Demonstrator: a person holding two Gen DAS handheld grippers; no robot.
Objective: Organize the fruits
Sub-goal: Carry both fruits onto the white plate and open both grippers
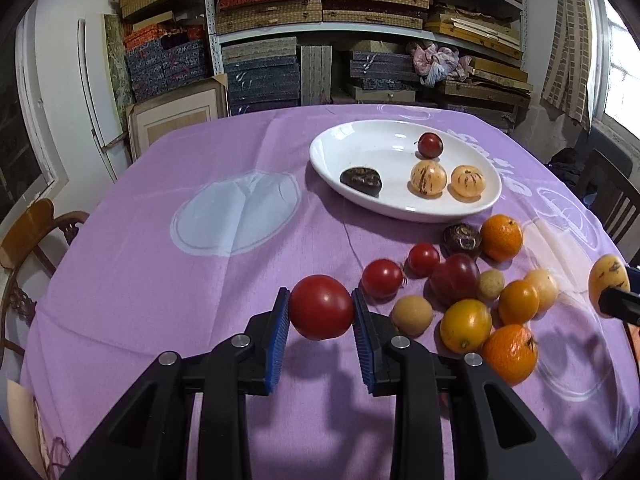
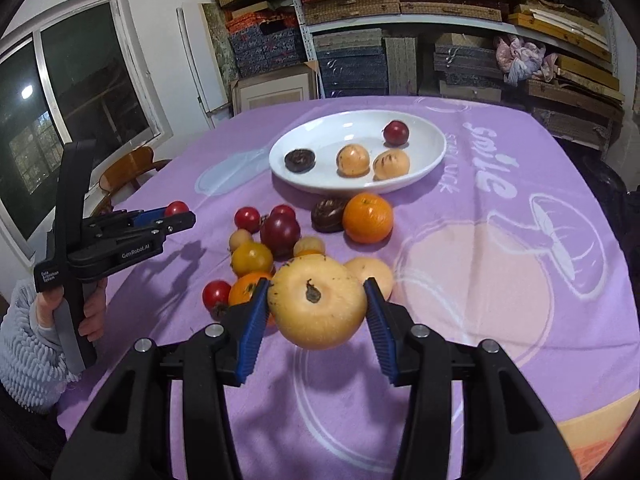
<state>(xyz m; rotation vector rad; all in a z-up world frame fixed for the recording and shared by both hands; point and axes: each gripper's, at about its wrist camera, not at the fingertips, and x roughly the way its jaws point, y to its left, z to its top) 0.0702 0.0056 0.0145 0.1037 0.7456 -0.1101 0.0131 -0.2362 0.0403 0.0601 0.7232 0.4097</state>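
Note:
My left gripper (image 1: 321, 312) is shut on a red tomato (image 1: 321, 306) and holds it above the purple cloth; the same gripper (image 2: 176, 212) shows at the left of the right wrist view. My right gripper (image 2: 316, 308) is shut on a pale yellow melon (image 2: 317, 301), also lifted; that melon (image 1: 608, 282) appears at the right edge of the left wrist view. A white oval plate (image 1: 360, 148) (image 2: 432, 140) at the back holds a dark red plum, two striped yellow melons and a dark brown fruit. A pile of loose fruit (image 1: 460, 292) (image 2: 280, 236) lies between the grippers.
The purple tablecloth (image 1: 200, 280) covers the table. The pile has tomatoes, oranges (image 2: 368, 218), small tan fruits and a dark brown fruit. Wooden chairs (image 1: 36, 228) stand at the left and right edges. Shelves of boxes (image 1: 360, 20) fill the back wall. A hand (image 2: 92, 320) holds the left gripper.

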